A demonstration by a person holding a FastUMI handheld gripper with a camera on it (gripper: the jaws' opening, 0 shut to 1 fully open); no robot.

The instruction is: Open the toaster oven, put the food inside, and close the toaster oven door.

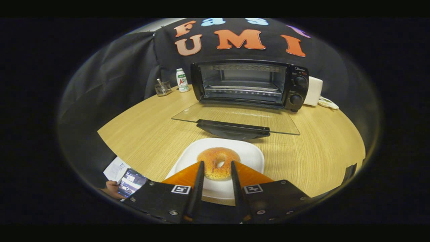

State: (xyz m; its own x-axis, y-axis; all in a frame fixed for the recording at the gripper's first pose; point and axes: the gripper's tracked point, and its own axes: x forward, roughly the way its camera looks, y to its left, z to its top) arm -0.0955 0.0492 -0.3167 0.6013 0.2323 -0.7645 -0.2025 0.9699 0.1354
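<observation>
Gripper (217, 164) angled down over donut (218, 162) on white plate (253, 156) — fingers narrow, flanking it, contact unclear; toaster oven (250, 84) door (235, 119) down — donut's near edge hidden.

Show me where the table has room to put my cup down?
Bare wood lies left of the white plate, and right of it, beside the open glass door. The middle is crowded: donut on plate, door, toaster oven. The gripper, open, reaches the donut's sides.
</observation>
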